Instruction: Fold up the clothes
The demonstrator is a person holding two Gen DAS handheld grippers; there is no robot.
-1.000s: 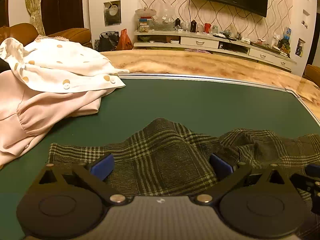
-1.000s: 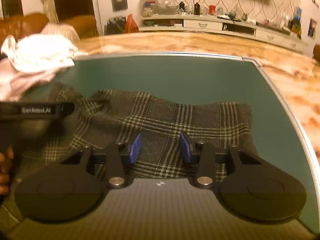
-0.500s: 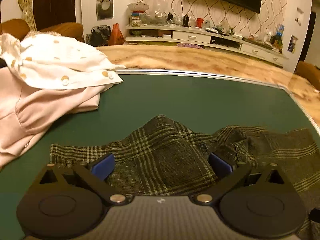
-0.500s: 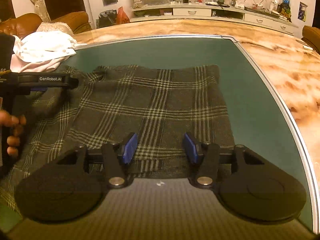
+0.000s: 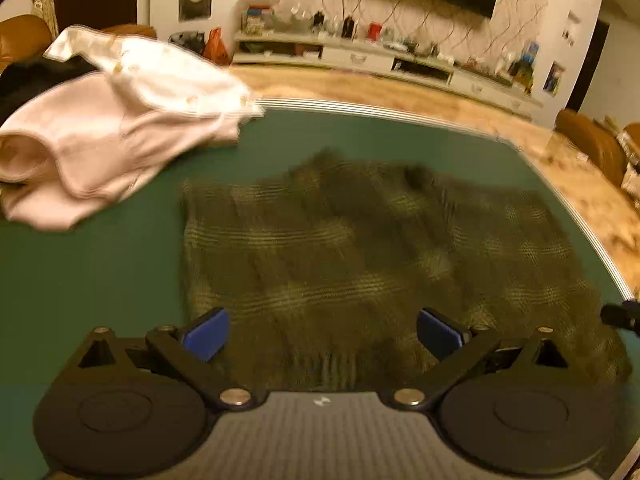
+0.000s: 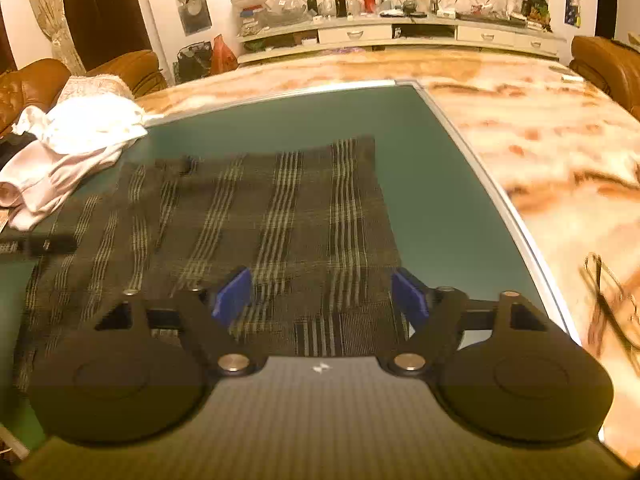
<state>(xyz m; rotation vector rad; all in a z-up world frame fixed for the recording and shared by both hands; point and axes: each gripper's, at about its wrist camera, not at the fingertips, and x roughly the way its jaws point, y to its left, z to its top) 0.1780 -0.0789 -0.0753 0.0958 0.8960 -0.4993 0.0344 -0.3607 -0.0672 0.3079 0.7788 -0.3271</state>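
A dark plaid garment [image 6: 248,220] lies spread flat on the green table top [image 6: 432,200]; the left wrist view shows the plaid garment [image 5: 360,248] blurred. My right gripper [image 6: 322,300] hovers over its near edge, jaws opening wide, and the cloth lies below them with no pad pressing on it. My left gripper [image 5: 320,334] stands open above the near hem of the same garment, blue pads apart, holding nothing. The left gripper's black tip [image 6: 40,245] shows at the left edge of the right wrist view.
A pile of pink and white clothes [image 5: 108,132] sits at the far left of the green top [image 5: 100,272]. A metal rim [image 6: 500,204] borders the green surface, with marbled table [image 6: 540,140] beyond. Brown leather seats and a cluttered TV shelf stand behind.
Both grippers drew back toward me and rose, so more of the garment shows, now lying flat. The right gripper's jaws widened. The bunched fold at the middle has flattened.
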